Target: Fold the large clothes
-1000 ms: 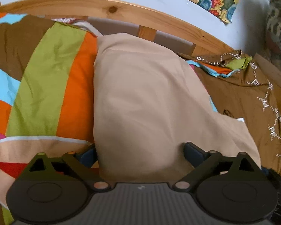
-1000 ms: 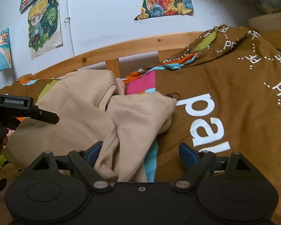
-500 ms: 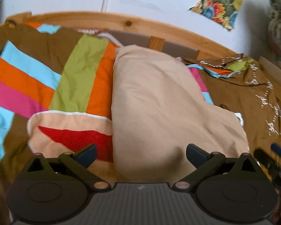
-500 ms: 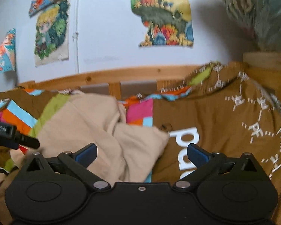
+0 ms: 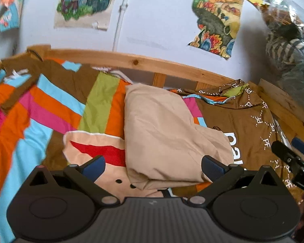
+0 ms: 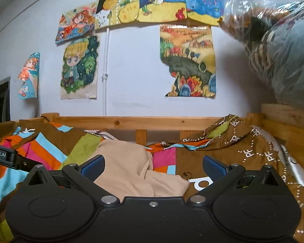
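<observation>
tan garment (image 5: 168, 137) lies folded on striped bedding (image 5: 50, 111), long axis running near to far. left gripper (image 5: 152, 165) sits at its near edge, nearer than right gripper (image 6: 153, 167); both jaws spread wide, holding nothing.

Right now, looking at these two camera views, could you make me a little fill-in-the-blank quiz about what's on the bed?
1. The folded garment lying on the bed is ____ in colour.
2. Both the left gripper and the right gripper have their jaws ____, holding nothing.
3. The rail behind the bedspread is made of ____.
4. The wall above the bed is hung with colourful ____.

Missing words: beige; open; wood; pictures
</observation>
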